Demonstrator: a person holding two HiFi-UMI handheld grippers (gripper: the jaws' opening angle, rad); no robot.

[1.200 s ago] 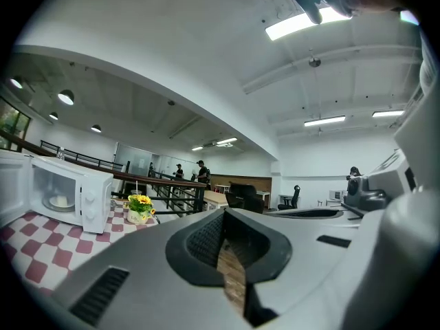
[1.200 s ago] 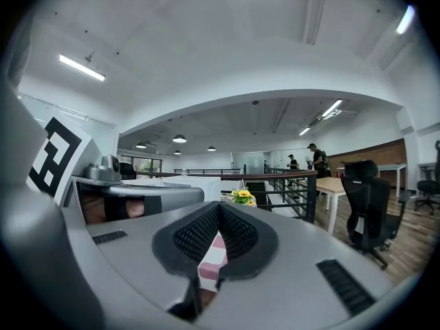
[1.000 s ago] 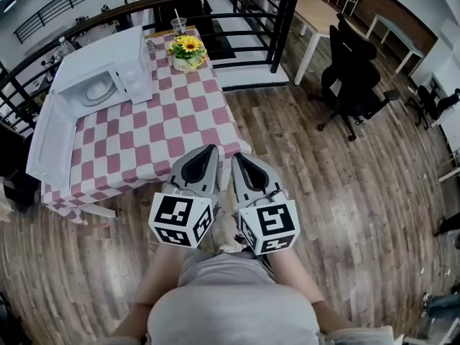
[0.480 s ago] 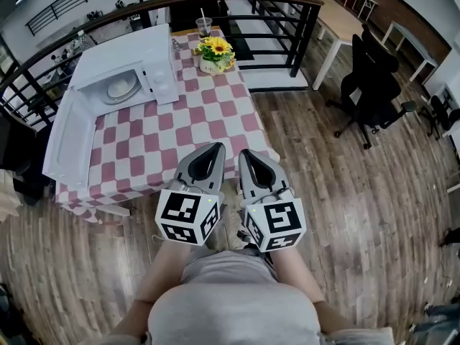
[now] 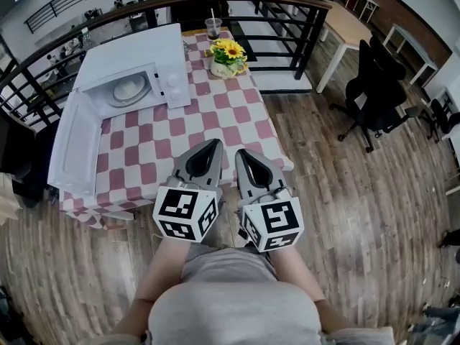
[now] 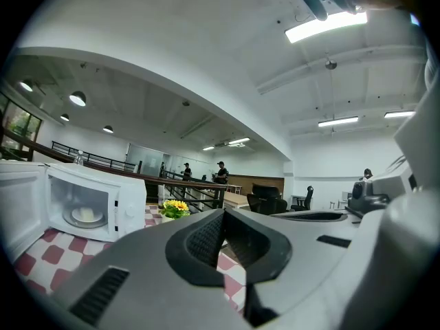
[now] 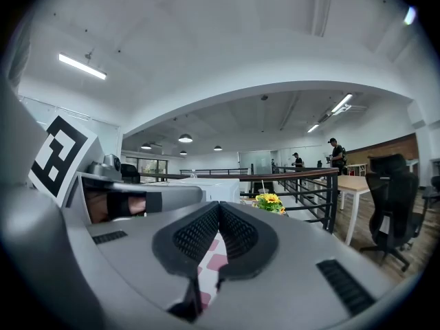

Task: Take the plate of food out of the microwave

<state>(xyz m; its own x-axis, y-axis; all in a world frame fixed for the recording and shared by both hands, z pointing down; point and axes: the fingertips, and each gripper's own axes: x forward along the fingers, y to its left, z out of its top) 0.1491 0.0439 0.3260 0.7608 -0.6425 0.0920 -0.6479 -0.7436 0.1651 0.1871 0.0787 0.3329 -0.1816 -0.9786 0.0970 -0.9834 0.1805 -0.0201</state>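
Toward the far left corner of the worktop [image 5: 215, 113] stands the white microwave [image 5: 136, 77], and its door [image 5: 75, 146] hangs wide open along the left edge. The plate of food [image 5: 131, 90] lies inside the chamber, on the floor of the oven, and the left gripper view also shows it through the opening as a pale mound on a white dish [image 6: 86, 215]; what the food is I cannot tell. Both tools hover side by side over the near edge of the worktop, well apart from the microwave. The left tool [image 5: 213, 146] has its jaws pressed together with nothing between them, and the right tool [image 5: 241, 152] is the same, closed and empty. I judge the plate to be ceramic: stiff, smooth and rather slippery at the rim, breakable if it drops, and not very light with the food on it; it may also be warm. The best place to take hold seems the rim on the side that faces the opening, with the jaws first opened, one pad above and one under the edge. A second grip on the opposite rim would probably keep it level, so the food does not slide.
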